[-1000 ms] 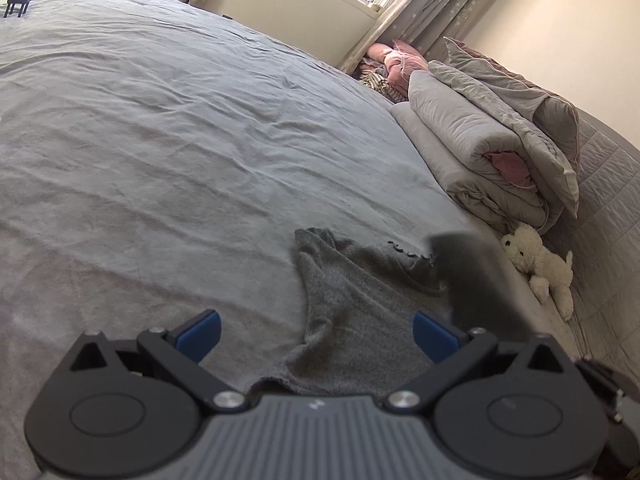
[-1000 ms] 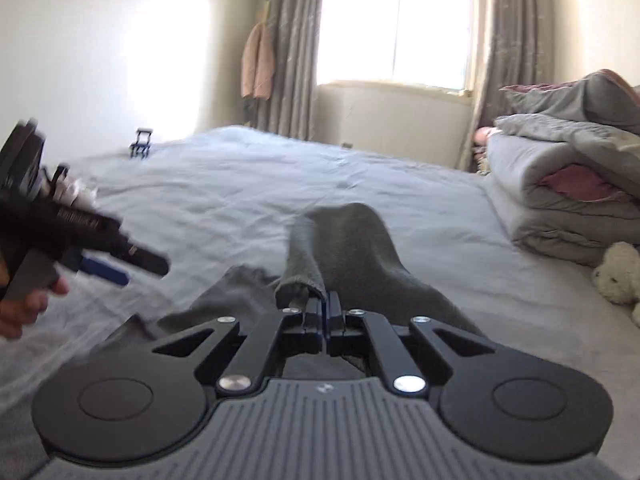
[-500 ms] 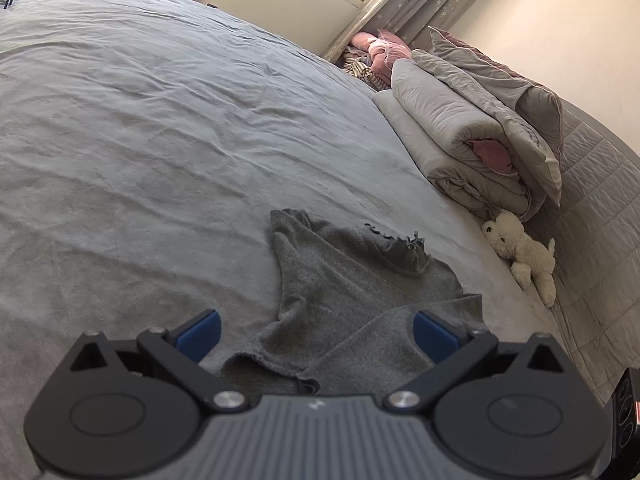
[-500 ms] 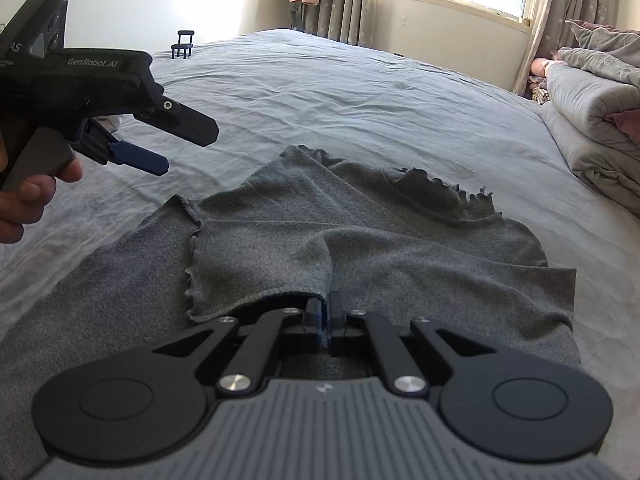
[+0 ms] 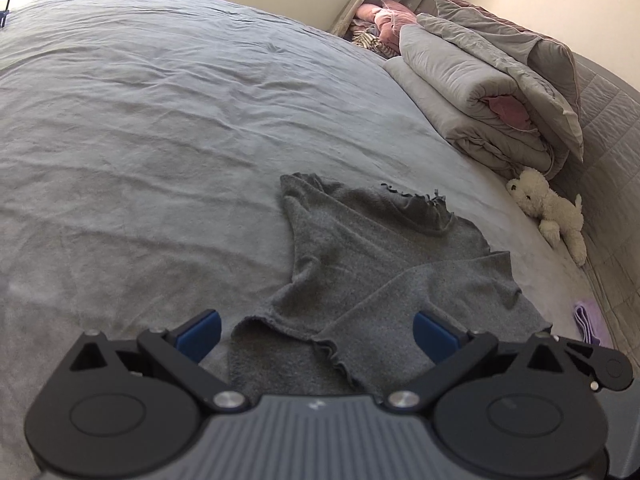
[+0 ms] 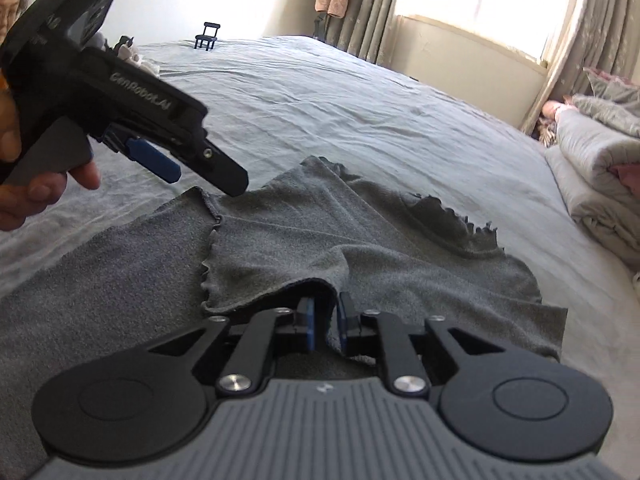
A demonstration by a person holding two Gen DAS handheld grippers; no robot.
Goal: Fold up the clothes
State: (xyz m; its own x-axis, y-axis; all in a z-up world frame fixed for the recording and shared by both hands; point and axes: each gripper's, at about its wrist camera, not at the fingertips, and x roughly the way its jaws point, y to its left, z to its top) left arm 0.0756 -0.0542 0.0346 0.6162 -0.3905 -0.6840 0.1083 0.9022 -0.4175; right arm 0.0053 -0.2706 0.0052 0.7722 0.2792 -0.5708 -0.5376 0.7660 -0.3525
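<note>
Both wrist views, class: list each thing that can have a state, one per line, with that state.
Grey top: spread on the bed, one sleeve folded across its body.
Left gripper: open, empty, above the top's near edge.
Right gripper: jaws opening, a fold of the top between them.
Duvet: folded, stacked by the headboard.
Toy dog: lying on its side.
Curtains: drawn back.
Bed sheet: wrinkled.

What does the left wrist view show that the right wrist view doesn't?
Only the left wrist view: a white stuffed dog by the headboard and a small purple cloth near the bed's edge.

Only the right wrist view: the left gripper seen from outside, the hand holding it, and the right gripper, opening with the sweater's edge between its fingers.

Both: the grey sweater, the grey bedsheet and the folded duvet.
</note>
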